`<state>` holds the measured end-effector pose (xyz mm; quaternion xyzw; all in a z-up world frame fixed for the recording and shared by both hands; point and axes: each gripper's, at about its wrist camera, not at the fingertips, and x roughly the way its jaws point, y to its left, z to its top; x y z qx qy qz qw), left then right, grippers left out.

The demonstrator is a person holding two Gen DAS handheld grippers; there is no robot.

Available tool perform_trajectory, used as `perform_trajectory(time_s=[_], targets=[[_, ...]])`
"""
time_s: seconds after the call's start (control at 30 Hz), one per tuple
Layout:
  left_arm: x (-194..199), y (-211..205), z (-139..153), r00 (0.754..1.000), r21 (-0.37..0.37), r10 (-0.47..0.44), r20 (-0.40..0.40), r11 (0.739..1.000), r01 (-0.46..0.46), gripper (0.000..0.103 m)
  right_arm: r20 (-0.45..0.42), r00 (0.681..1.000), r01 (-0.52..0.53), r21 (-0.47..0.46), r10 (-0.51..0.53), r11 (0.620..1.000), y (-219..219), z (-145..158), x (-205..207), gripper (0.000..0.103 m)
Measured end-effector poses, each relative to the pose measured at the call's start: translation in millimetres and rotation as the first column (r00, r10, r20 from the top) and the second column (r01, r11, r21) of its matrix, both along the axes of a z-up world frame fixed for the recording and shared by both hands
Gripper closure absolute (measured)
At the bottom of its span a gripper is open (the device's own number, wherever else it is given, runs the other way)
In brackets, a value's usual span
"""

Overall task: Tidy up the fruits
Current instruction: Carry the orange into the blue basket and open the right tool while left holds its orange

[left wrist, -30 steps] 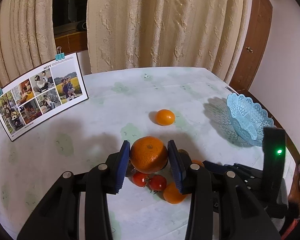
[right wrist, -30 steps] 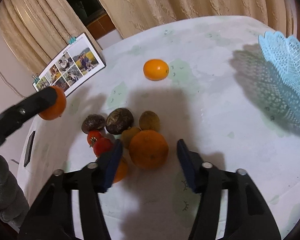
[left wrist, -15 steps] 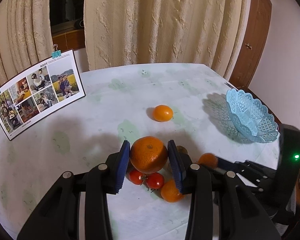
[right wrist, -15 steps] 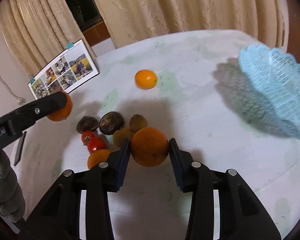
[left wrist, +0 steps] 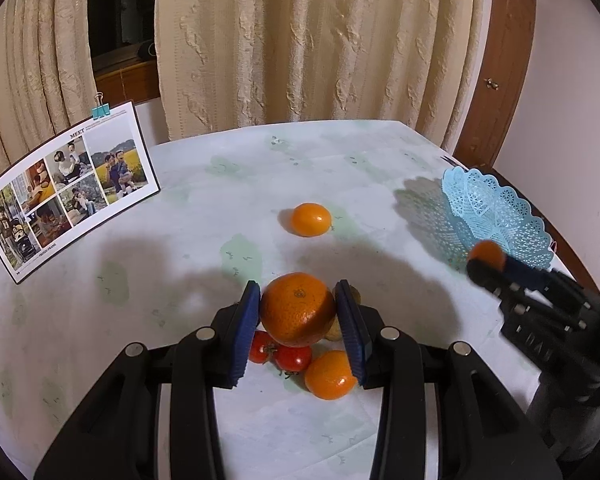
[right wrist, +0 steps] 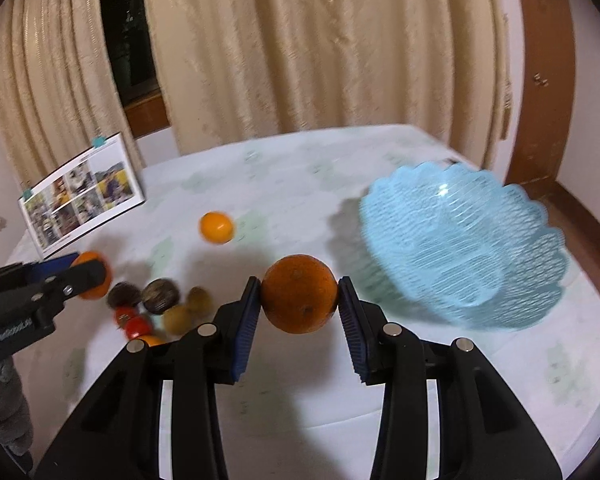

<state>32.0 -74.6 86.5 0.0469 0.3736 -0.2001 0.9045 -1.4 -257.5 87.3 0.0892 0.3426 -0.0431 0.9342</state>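
Basket beside clawed orange, loose mandarin, photo card behind

A home dining room: cream curtains, wooden door, clothed table (family photo board propped).

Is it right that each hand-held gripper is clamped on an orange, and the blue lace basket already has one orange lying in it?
Not quite: the blue lace basket is empty, as the right wrist view shows. The left hand-held gripper and right hand-held gripper each do clamp an orange.
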Motion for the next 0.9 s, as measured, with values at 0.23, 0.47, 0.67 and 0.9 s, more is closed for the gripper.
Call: perform_trajectory(time_s=[0.23, 0.47, 0.67, 0.9], targets=[[-5.7, -10.9, 2.9, 1.0, 0.013, -0.012, 0.005, 1.0, 0.012, 0.063, 0.01, 0.995, 0.095, 0.004, -0.095, 0.995, -40.7, 3.1, -7.6, 0.062], [-12.3, -27.5, 7.8, 0.999, 0.026, -0.03, 0.016, 0.999, 0.029, 0.064, 0.002, 0.987, 0.159, -0.001, -0.159, 0.987, -70.9, -2.9, -14.5, 0.062], [-18.2, -41.7, 10.8, 0.999, 0.038, -0.045, 0.022, 0.998, 0.044, 0.063, -0.01, 0.981, 0.192, 0.009, -0.192, 0.981, -90.7, -11.2, -18.4, 0.062], [-21.0, -55.9, 12.0, 0.998, 0.051, -0.055, 0.022, 0.997, 0.054, 0.063, -0.01, 0.975, 0.223, 0.024, -0.223, 0.974, -109.6, -16.9, -20.9, 0.058]])
